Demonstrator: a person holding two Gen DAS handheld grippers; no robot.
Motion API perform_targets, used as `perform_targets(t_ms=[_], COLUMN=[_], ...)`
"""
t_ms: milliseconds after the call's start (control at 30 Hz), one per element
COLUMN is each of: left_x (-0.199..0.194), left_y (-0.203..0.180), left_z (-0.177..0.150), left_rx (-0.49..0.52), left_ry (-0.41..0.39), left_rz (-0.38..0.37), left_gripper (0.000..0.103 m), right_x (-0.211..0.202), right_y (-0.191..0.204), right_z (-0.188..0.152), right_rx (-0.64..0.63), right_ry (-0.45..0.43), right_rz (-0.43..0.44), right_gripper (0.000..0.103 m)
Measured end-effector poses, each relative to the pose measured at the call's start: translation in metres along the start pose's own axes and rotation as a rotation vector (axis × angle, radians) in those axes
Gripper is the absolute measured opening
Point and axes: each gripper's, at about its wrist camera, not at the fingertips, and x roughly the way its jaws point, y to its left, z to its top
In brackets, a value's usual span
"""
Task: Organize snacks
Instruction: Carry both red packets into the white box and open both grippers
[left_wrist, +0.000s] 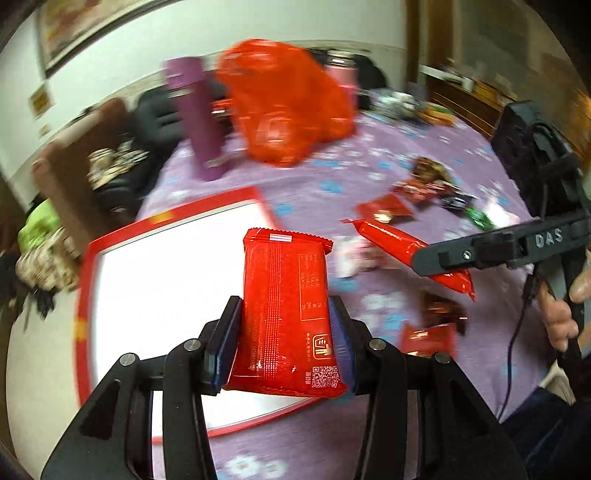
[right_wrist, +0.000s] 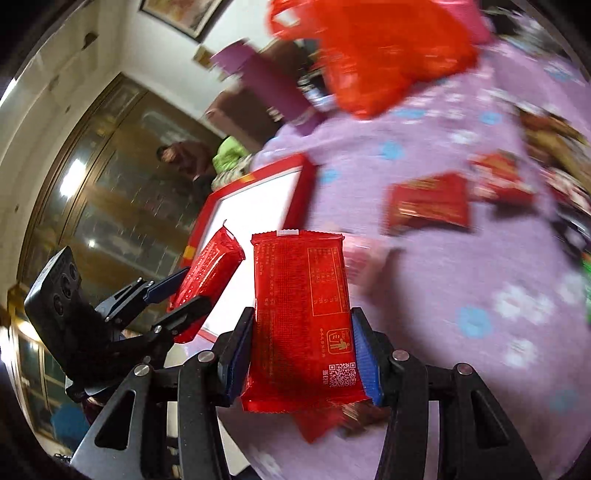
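Two red snack packets, one clamped by its long edges in my left tool (left_wrist: 284, 332), one likewise in my right tool (right_wrist: 303, 350), both carried above the red-rimmed tray (left_wrist: 88, 258), presumably their destination; remaining snacks (left_wrist: 424, 192) lay scattered on the floral-clothed surface (left_wrist: 332, 170).

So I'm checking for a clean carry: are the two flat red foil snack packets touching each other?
Apart. The right wrist view shows white tray between the left packet and the right packet.
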Motion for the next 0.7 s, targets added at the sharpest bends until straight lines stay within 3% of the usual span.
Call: perform_targets(t_ms=[100, 267, 433, 700], left_x=[0.004, 0.015, 0.023, 0.029], left_y=[0.02, 0.034, 0.049, 0.059], left_z=[-0.008, -0.018, -0.027, -0.035], left_rx=[-0.064, -0.078, -0.118, -0.124], left_ry=[0.001, 0.012, 0.024, 0.032], left_rz=[0.09, 0.221, 0.272, 0.38], left_gripper=[0.044, 0.044, 0.044, 0.045], right_x=[0.025, 0.07, 0.11, 0.118], right_y=[0.024, 0.055, 0.064, 0.077], right_z=[0.008, 0.019, 0.022, 0.019], right_rx=[-0.045, -0.097, -0.115, -0.193], right_ry=[0.017, 0.058, 0.104, 0.079], right_rz=[0.022, 0.048, 0.049, -0.038], right_gripper=[0.05, 0.05, 0.05, 0.052])
